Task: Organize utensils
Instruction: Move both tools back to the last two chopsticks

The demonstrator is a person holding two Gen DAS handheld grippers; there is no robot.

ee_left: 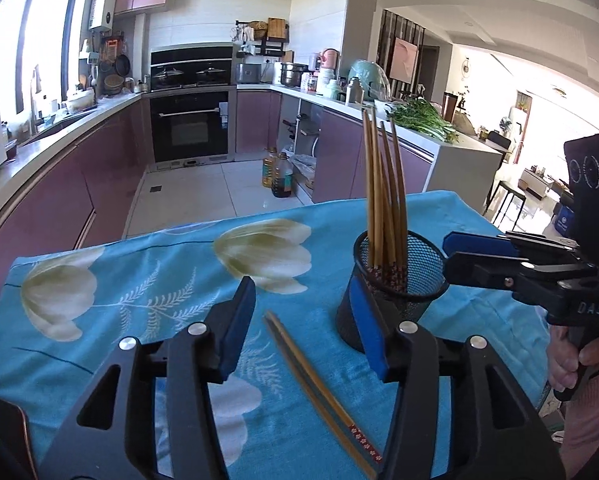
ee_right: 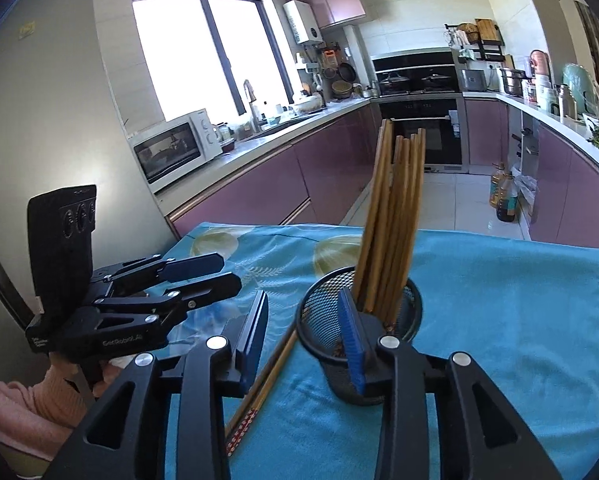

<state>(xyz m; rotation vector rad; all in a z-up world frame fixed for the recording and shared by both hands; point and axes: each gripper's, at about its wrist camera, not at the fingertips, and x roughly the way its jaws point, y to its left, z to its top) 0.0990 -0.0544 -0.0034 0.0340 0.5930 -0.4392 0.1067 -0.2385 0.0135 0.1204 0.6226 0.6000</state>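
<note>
Chopsticks (ee_left: 323,392) on blue tablecloth (ee_left: 159,280), kitchen

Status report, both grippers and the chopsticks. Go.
Left gripper open, empty. Right gripper open, empty. Loose pair of chopsticks flat on cloth beside mesh holder; the rest stand inside. Nothing blocking.

Two close, low wrist views across the blue tablecloth (ee_left: 159,280), mesh cup (ee_right: 327,292) shared.

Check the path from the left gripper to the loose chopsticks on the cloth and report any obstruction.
Nothing visible blocks it. The left gripper is open, and the loose chopsticks lie on the cloth between its fingers. The mesh holder stands just right of them.
</note>
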